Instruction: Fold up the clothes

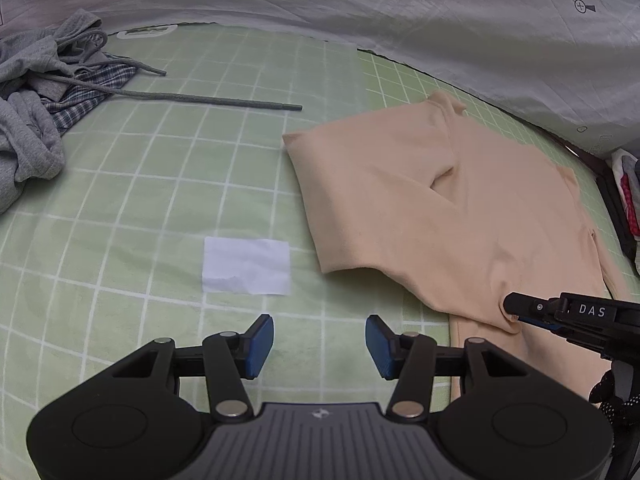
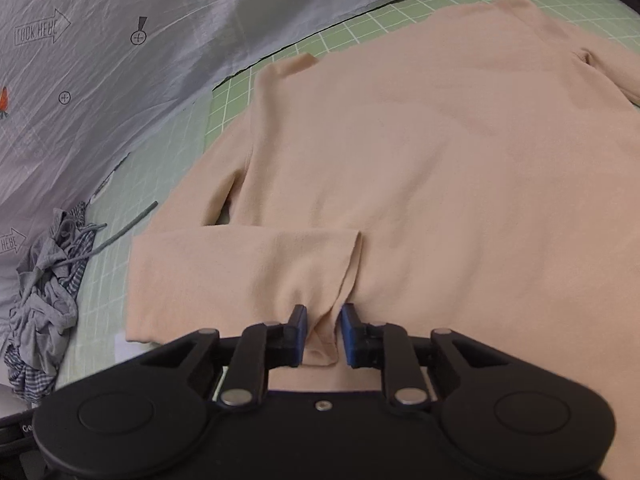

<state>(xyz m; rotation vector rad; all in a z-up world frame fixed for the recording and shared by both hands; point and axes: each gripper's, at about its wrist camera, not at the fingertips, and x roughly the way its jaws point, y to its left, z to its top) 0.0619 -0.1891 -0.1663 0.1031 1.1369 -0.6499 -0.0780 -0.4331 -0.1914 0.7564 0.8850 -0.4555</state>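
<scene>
Pinching a bunched fold of the peach shirt (image 2: 420, 152) near its lower edge: right gripper (image 2: 324, 334), blue pads (image 2: 301, 330) pressed on the cloth from both sides, jaws nearly together with the fabric ridge between them. In the left wrist view the right gripper tip sits on the shirt's near hem, fabric puckered at the contact.

Left gripper (image 1: 319, 346) about half open, nothing between its pads, hanging over bare green grid sheet (image 1: 160, 184), beside the shirt's left edge and not touching it.

Shirt lies flat on the green grid sheet, right of centre in the left wrist view, one sleeve folded across the body, collar end away from the camera.

White paper rectangle (image 1: 246, 266) flat on the sheet just ahead of the left gripper, apart from the shirt.

Grey garment pile (image 1: 28, 120) with checked cloth under it at far left; its grey drawstring (image 1: 208, 100) trails out over the sheet.

Carrot-print quilt (image 1: 360, 20) along the far edge.
</scene>
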